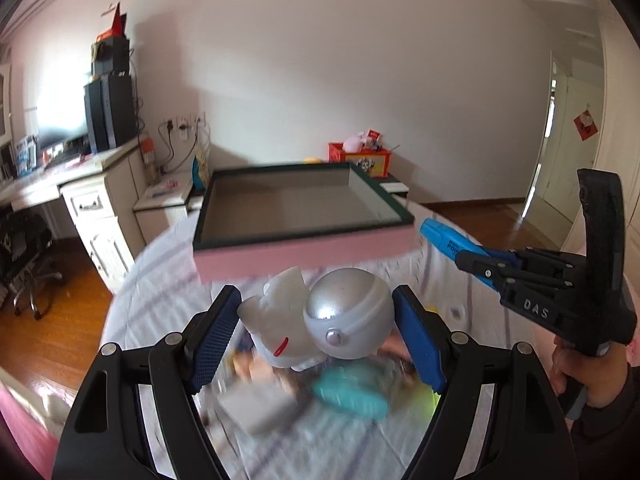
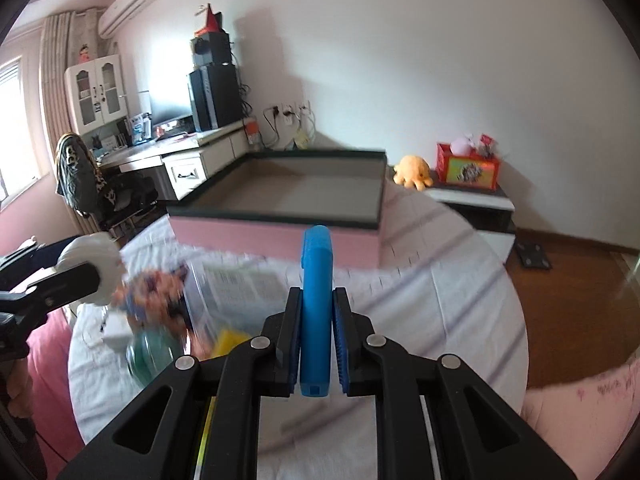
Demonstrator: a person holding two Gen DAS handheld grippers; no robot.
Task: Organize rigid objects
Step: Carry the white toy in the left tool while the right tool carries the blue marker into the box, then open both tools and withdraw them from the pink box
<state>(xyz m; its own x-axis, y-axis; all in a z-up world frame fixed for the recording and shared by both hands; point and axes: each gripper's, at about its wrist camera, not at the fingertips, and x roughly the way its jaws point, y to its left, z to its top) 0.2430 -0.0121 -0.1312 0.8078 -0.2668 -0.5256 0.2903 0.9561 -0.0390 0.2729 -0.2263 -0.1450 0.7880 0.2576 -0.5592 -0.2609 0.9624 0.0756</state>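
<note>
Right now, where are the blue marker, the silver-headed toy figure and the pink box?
blue marker (image 2: pixel 316 280): right wrist view, middle of its barrel above the pads.
silver-headed toy figure (image 1: pixel 348 312): left wrist view, on its silver helmet.
pink box (image 2: pixel 276 240): right wrist view, on its pink front wall.

The toy figure (image 1: pixel 320 316) is silver and pale grey with a small red mark — held between dark blue, fine-ribbed pads (image 1: pixel 214 340) on a black left gripper (image 1: pixel 318 338). The marker (image 2: pixel 316 312) is bright blue; the right gripper (image 2: pixel 316 344) is black with blue pads too. The box (image 1: pixel 304 248) has pink sides, a dark green rim and a grey inside. The bedsheet (image 2: pixel 440 300) is white with faint purple-grey lines.
</note>
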